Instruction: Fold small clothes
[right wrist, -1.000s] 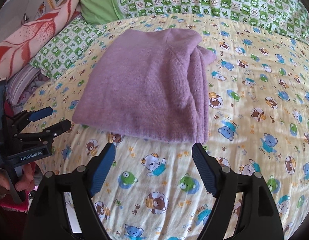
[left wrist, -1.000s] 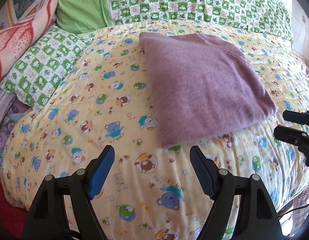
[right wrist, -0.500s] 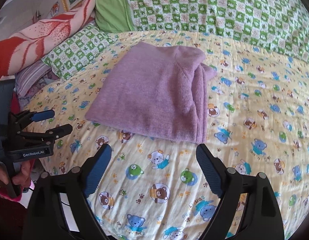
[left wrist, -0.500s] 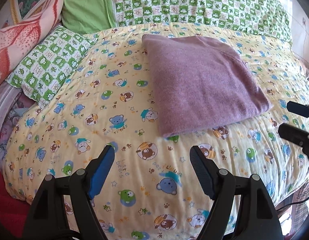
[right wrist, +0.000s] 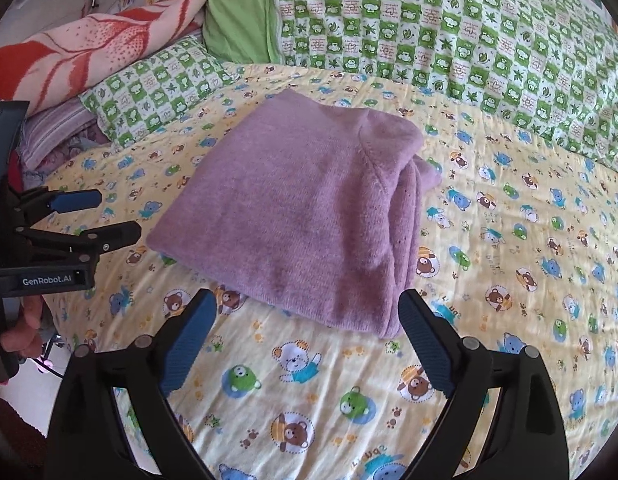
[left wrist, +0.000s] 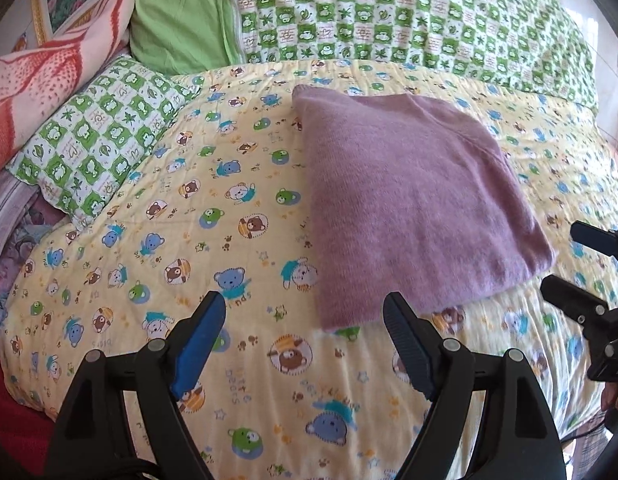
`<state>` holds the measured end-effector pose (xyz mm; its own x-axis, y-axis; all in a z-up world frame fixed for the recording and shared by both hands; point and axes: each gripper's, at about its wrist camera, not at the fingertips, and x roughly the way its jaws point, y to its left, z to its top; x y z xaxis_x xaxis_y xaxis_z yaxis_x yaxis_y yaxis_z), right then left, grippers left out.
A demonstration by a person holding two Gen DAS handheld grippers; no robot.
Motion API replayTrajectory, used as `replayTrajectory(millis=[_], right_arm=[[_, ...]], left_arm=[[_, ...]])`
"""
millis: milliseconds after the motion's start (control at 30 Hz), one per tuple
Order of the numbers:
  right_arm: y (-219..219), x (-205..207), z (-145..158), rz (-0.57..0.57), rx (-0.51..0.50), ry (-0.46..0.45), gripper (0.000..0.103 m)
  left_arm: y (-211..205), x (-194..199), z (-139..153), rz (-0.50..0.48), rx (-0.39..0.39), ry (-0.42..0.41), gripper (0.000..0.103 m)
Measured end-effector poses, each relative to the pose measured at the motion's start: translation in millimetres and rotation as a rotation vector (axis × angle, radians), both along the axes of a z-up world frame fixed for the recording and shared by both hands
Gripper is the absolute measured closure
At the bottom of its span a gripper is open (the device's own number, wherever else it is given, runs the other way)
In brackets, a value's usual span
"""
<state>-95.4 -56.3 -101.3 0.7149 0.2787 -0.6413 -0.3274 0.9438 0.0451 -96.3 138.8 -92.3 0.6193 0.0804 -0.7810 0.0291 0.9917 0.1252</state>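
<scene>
Purple sweater (right wrist: 301, 220) lies folded mid-frame on the bear-print quilt (right wrist: 509, 280), layered edges stacked toward its right side (looks finished), so best just to back both tools away without snagging the stack. Left gripper (left wrist: 305, 340) and right gripper (right wrist: 309, 340) gape empty over bare quilt in the lower frame. Versus a second ago, the right jaws have just been opening wider, nothing between them, and the sweater sits further off.

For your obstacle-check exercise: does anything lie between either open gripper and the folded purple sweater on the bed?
Nothing visible does. Only bare bear-print quilt lies between the right gripper and the purple sweater, and likewise before the left gripper. Both grippers are open and empty.
</scene>
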Motion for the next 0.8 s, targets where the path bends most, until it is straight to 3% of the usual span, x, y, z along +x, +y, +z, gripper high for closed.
replayTrajectory(millis=[100,167,200,267,400,533,800], right_arm=[[-7.2,0.3,11.1,-0.046,0.022,-0.055,0.011],[-14.5,-10.1,31.6,-0.083,0.063,-0.157,0.011],[-18.5,-16.0,41.1,-0.1,0.09,-0.207,0.003],[-24.6,-23.8,52.1,-0.121,0.14,-0.293,0.0],[-15.6,15.8,33.0,-0.077,0.062,-0.119,0.0],[-20.6,46.3,18.6,-0.122,0.128,-0.02,0.0],[-43.6,121.2,-3.0,-0.254,0.238,0.152,0.0]], left_arm=[[0.3,1.4,9.3,0.015,-0.011,-0.015,0.021],[2.4,-3.9,22.3,0.02,-0.039,-0.072,0.019],[4.4,-6.2,28.2,0.015,-0.066,-0.113,0.015],[7.7,-2.4,29.3,0.014,-0.098,-0.145,0.008],[8.1,27.3,15.4,0.03,-0.084,-0.065,0.008],[10.6,49.2,8.8,0.042,-0.104,-0.04,0.008],[9.2,132.0,-11.4,0.031,-0.236,0.11,0.008]])
